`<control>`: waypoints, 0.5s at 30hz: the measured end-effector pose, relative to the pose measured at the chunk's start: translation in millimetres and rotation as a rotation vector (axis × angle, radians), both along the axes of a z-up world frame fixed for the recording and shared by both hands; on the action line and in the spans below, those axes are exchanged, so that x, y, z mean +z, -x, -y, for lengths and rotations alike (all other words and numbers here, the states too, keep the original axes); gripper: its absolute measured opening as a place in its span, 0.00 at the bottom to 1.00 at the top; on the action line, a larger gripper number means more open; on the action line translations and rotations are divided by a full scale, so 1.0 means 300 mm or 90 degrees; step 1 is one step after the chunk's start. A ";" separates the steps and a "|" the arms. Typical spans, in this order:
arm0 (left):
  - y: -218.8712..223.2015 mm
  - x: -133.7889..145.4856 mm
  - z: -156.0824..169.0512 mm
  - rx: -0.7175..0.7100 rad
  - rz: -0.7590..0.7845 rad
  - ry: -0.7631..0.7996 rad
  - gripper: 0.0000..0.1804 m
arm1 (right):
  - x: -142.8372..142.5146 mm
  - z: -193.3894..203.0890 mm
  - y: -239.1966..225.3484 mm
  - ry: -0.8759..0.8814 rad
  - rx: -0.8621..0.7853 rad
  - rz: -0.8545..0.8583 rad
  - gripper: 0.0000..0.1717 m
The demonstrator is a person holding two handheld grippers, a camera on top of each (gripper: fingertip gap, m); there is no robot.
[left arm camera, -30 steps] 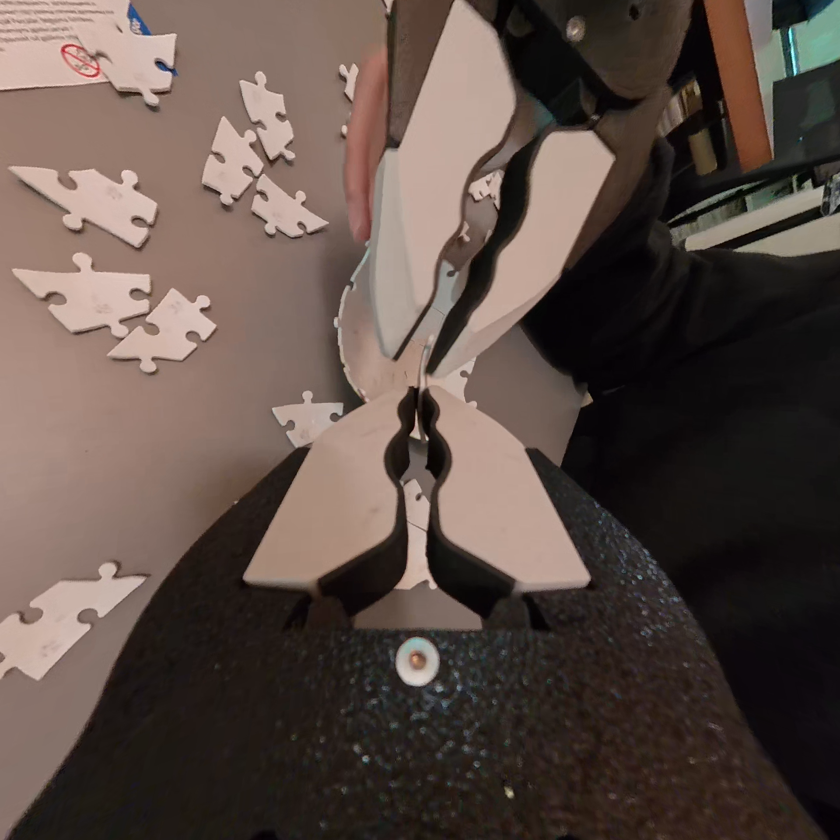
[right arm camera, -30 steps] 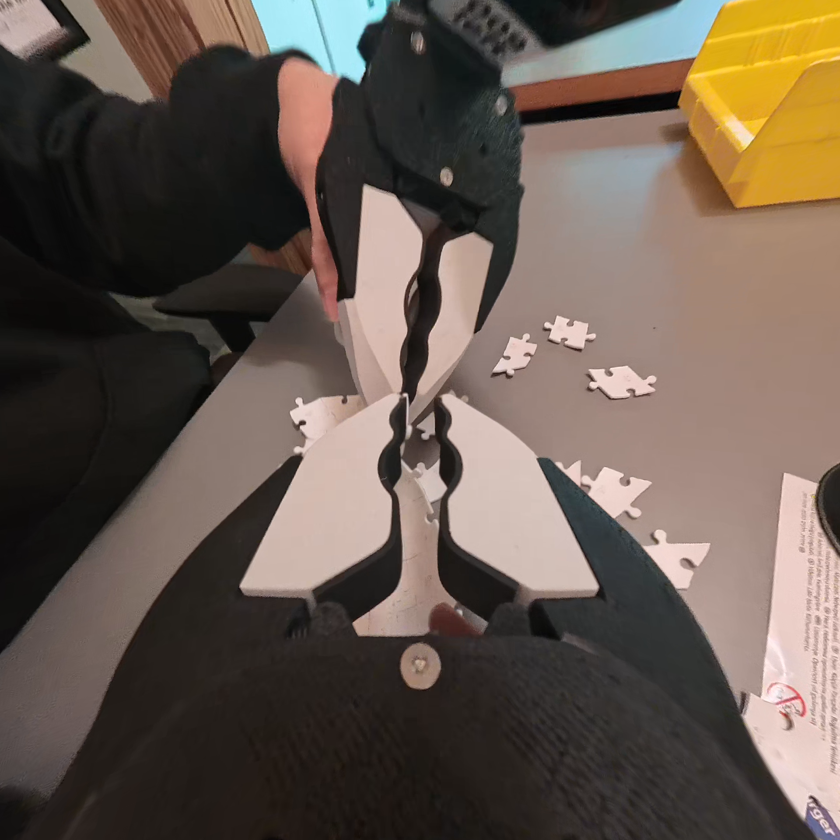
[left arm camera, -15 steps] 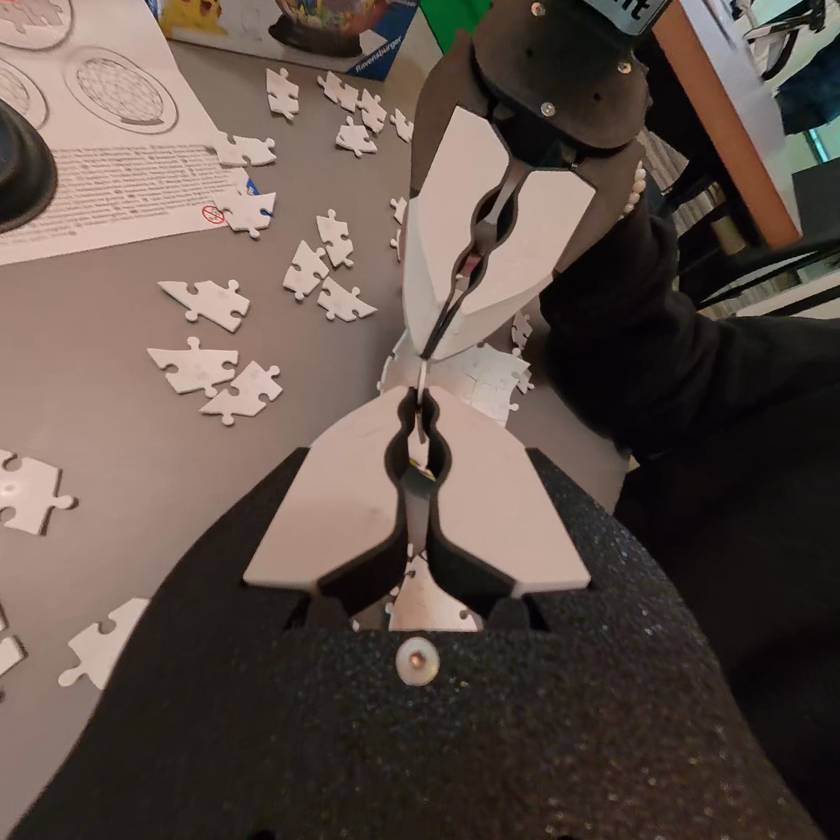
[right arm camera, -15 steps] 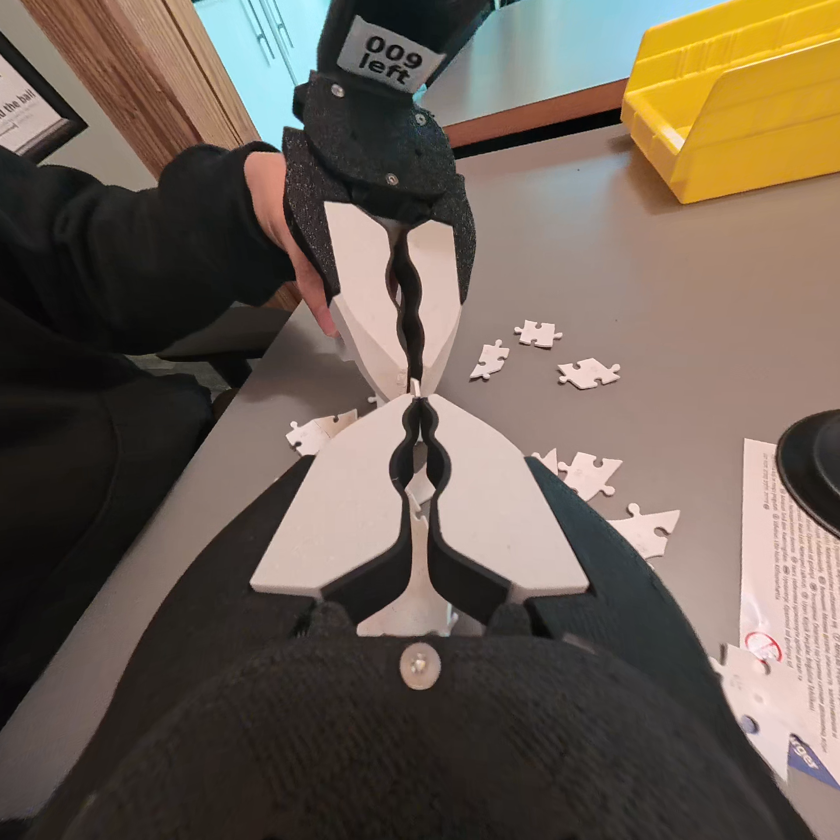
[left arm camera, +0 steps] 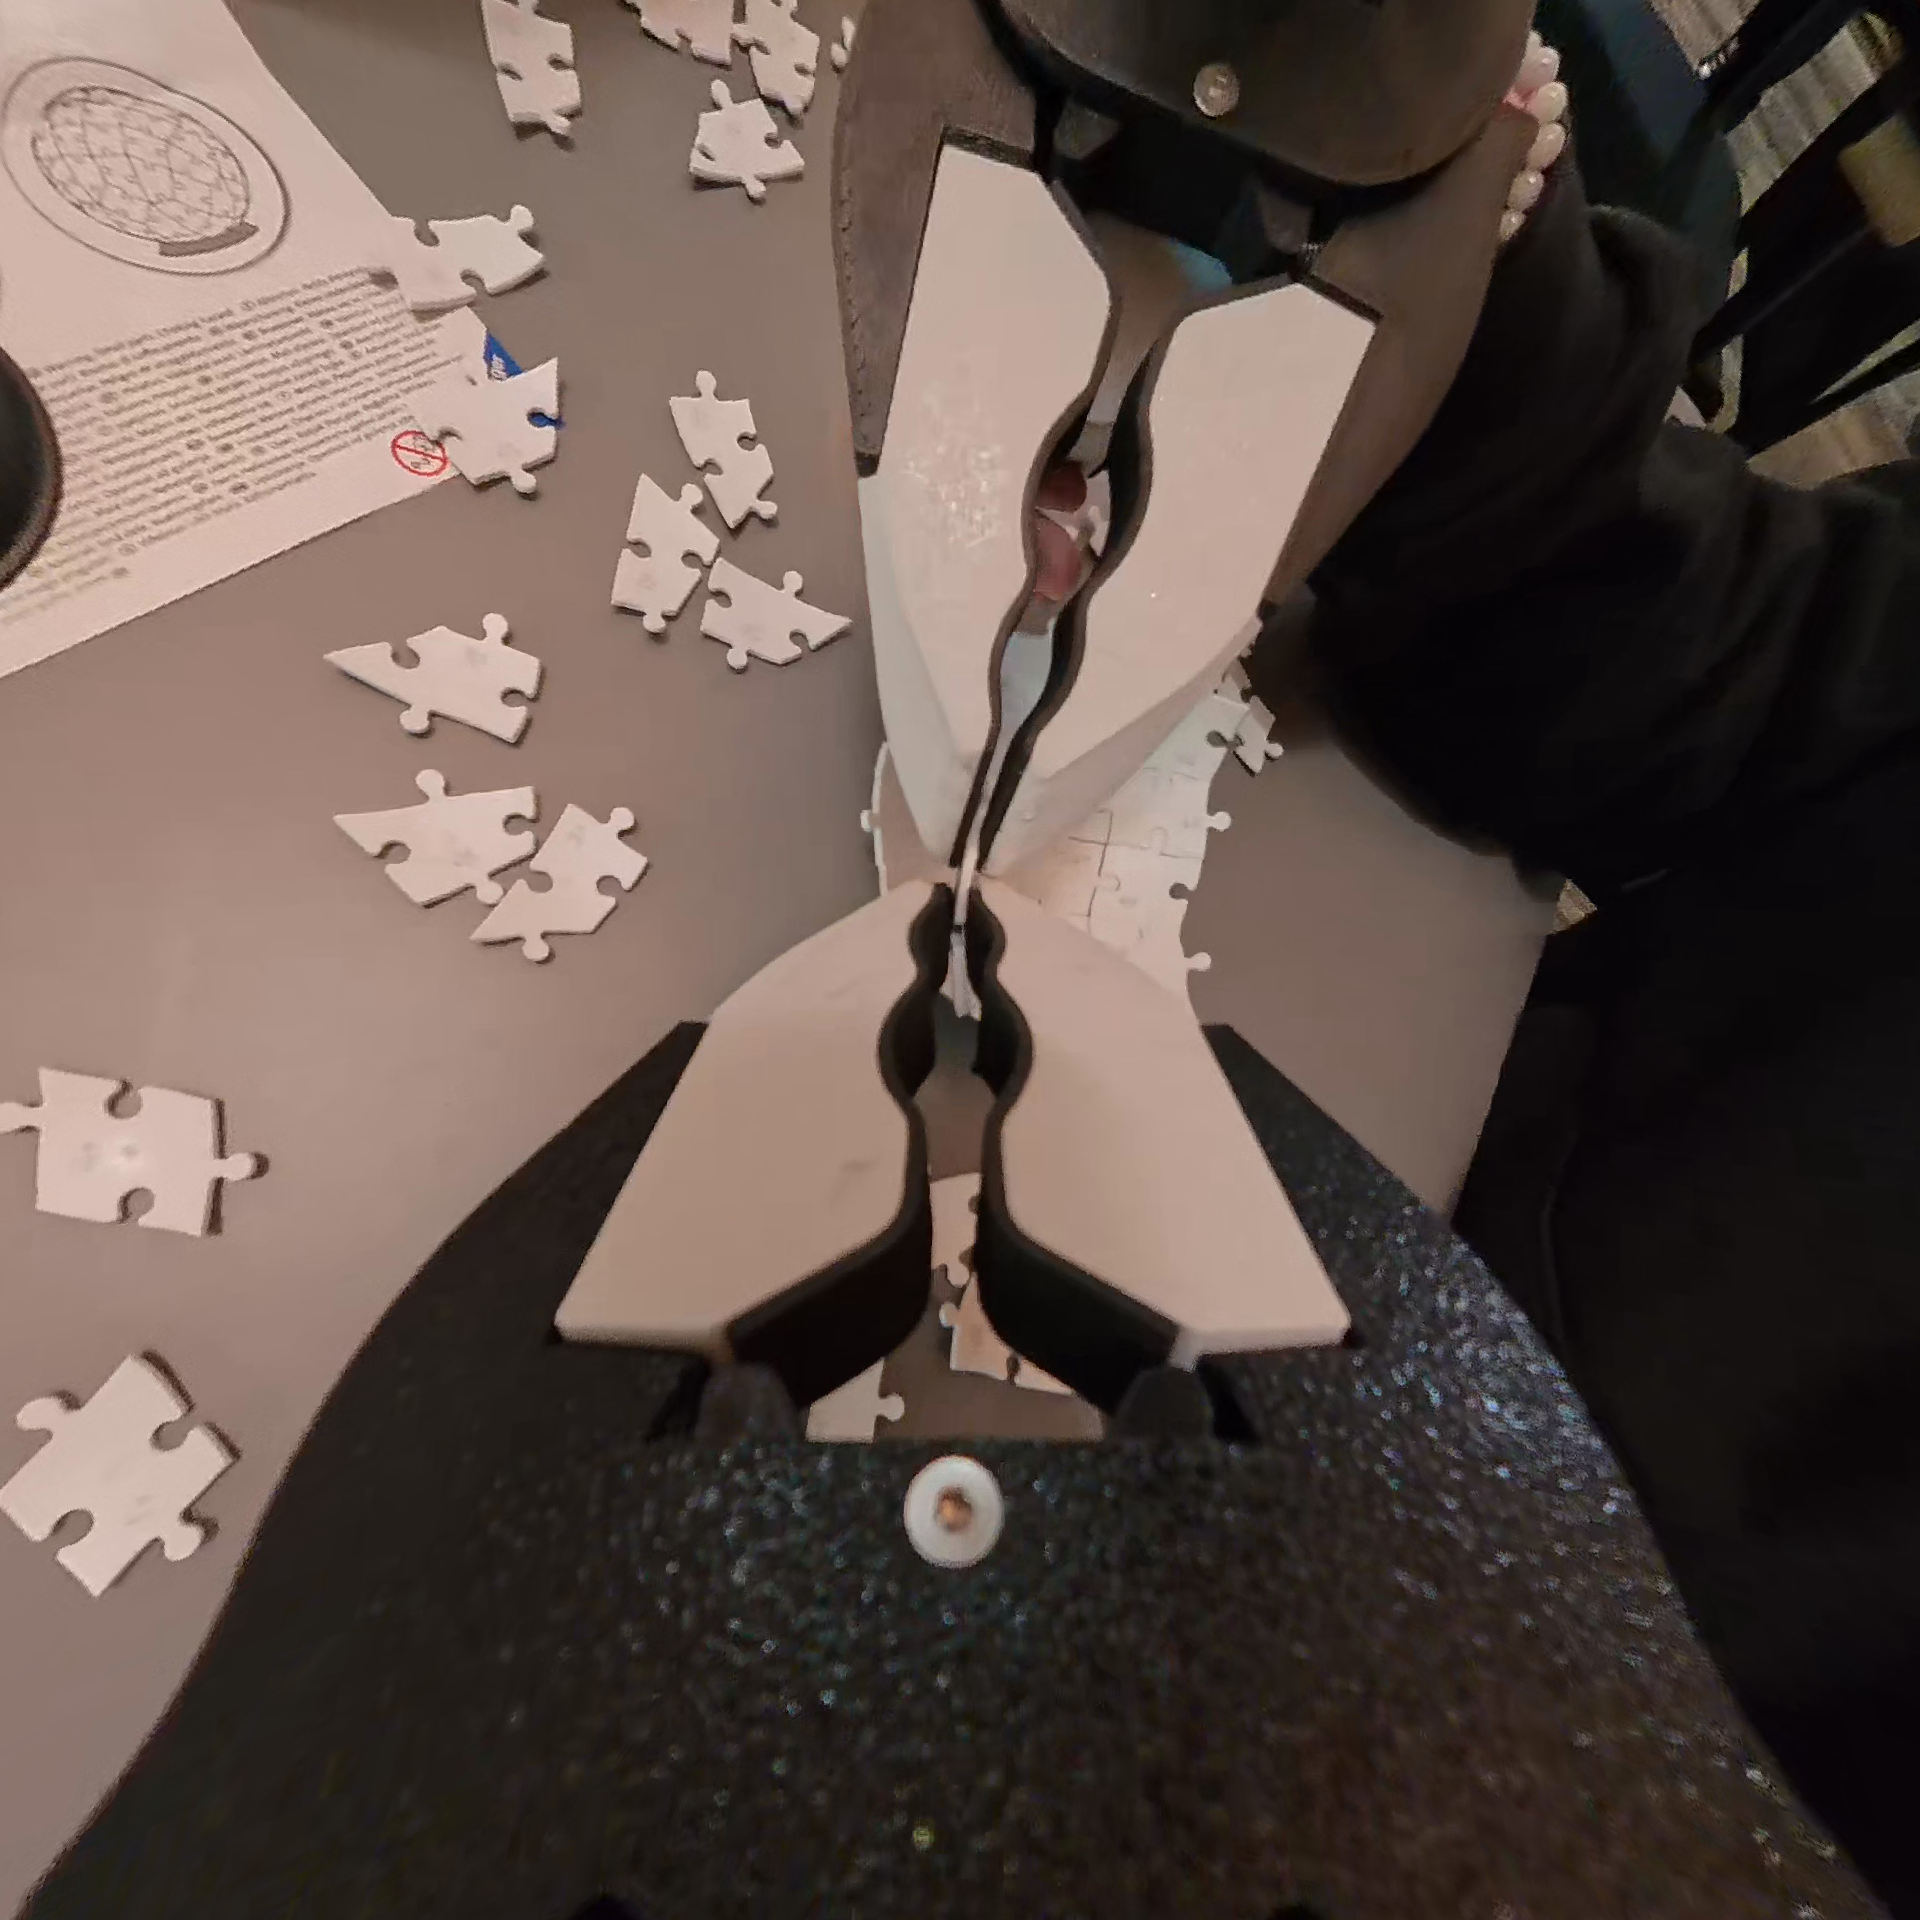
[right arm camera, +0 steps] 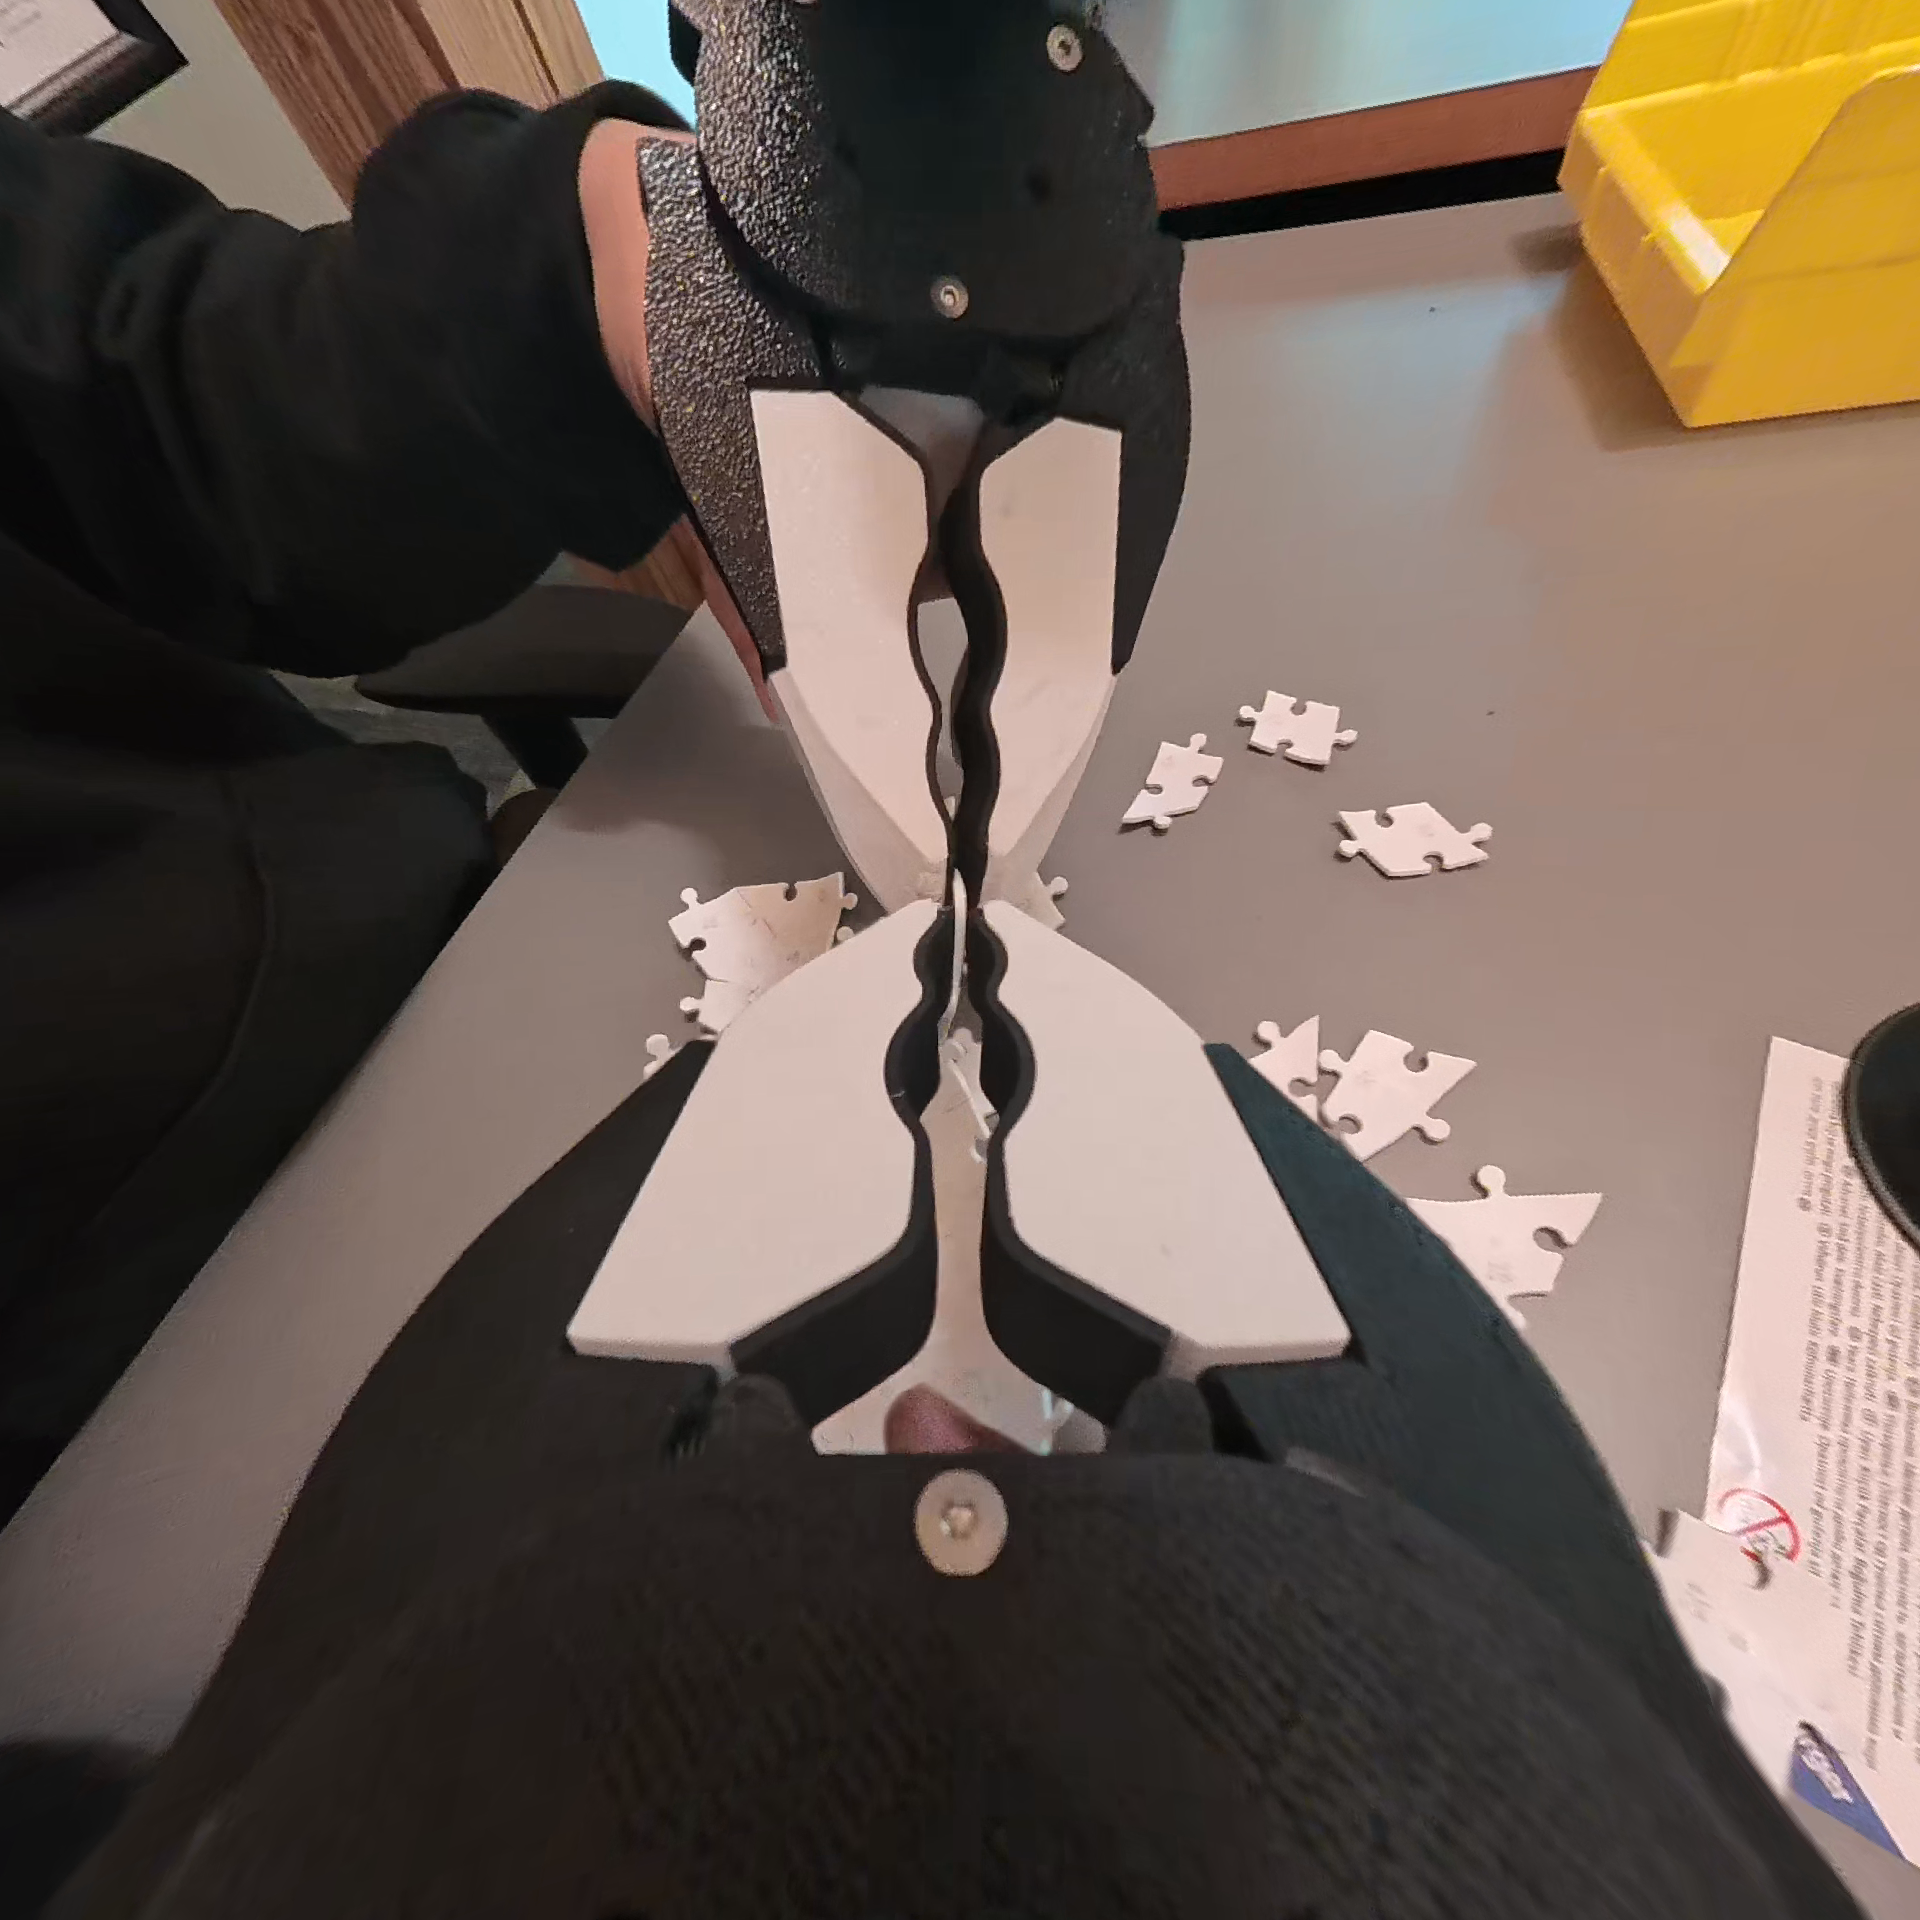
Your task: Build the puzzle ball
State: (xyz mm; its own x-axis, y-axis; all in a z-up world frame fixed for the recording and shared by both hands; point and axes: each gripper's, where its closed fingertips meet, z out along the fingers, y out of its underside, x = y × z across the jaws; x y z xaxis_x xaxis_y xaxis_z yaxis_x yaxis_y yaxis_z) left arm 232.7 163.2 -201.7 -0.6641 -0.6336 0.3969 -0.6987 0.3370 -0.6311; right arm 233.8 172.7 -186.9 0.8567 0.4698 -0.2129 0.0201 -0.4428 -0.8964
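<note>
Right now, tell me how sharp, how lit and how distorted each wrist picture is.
Left wrist view: warm, dim light; soft shadows under the loose puzzle pieces; wide-angle bending at the edges; the printed sheet is slightly soft. Right wrist view: brighter and cooler; the yellow bin is vivid; the gripper body in the foreground is blurred; the table edges curve.

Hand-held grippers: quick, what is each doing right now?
Left hand-held gripper: closed on a thin white puzzle piece, held edge-on.
Right hand-held gripper: closed on the same piece.
</note>
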 end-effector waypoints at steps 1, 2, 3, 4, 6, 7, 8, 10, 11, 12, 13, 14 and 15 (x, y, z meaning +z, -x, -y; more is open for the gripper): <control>-0.008 0.004 -0.001 0.011 0.012 0.005 0.01 | 0.006 -0.002 -0.008 -0.004 -0.010 0.006 0.01; -0.019 0.012 -0.003 0.029 0.026 0.015 0.01 | 0.015 -0.004 -0.018 -0.011 -0.021 0.005 0.01; -0.027 0.019 -0.005 0.044 0.036 0.030 0.03 | 0.028 -0.004 -0.022 -0.021 -0.025 -0.008 0.01; -0.031 0.019 -0.009 0.058 0.041 0.038 0.07 | 0.043 -0.003 -0.023 -0.034 -0.025 -0.029 0.01; -0.030 0.006 -0.013 0.077 0.038 0.049 0.11 | 0.055 -0.003 -0.036 -0.041 -0.039 -0.060 0.01; -0.025 0.004 -0.006 0.077 0.038 0.061 0.11 | 0.053 -0.003 -0.037 -0.039 -0.038 -0.069 0.01; -0.022 0.008 0.003 0.078 0.043 0.076 0.10 | 0.050 -0.004 -0.036 -0.040 -0.037 -0.074 0.01; -0.021 0.015 0.012 0.087 0.054 0.092 0.05 | 0.050 -0.011 -0.034 -0.039 -0.038 -0.093 0.01; -0.024 0.013 0.009 0.094 0.061 0.087 0.02 | 0.051 -0.012 -0.034 -0.040 -0.038 -0.100 0.01; -0.027 0.012 0.004 0.099 0.069 0.082 0.02 | 0.050 -0.013 -0.035 -0.041 -0.039 -0.100 0.01; -0.030 0.012 0.000 0.104 0.075 0.078 0.01 | 0.051 -0.013 -0.036 -0.042 -0.041 -0.101 0.01; -0.031 0.013 -0.002 0.108 0.079 0.078 0.01 | 0.051 -0.011 -0.036 -0.043 -0.040 -0.099 0.01; -0.028 0.013 0.000 0.106 0.076 0.079 0.01 | 0.051 -0.005 -0.032 -0.042 -0.033 -0.092 0.01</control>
State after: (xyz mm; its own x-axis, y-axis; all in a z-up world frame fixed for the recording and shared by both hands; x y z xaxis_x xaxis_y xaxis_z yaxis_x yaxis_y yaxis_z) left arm 241.1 163.3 -197.9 -0.6021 -0.6891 0.4032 -0.6555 0.1384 -0.7424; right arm 243.4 174.3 -171.8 0.8430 0.4422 -0.3061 -0.1329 -0.3803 -0.9153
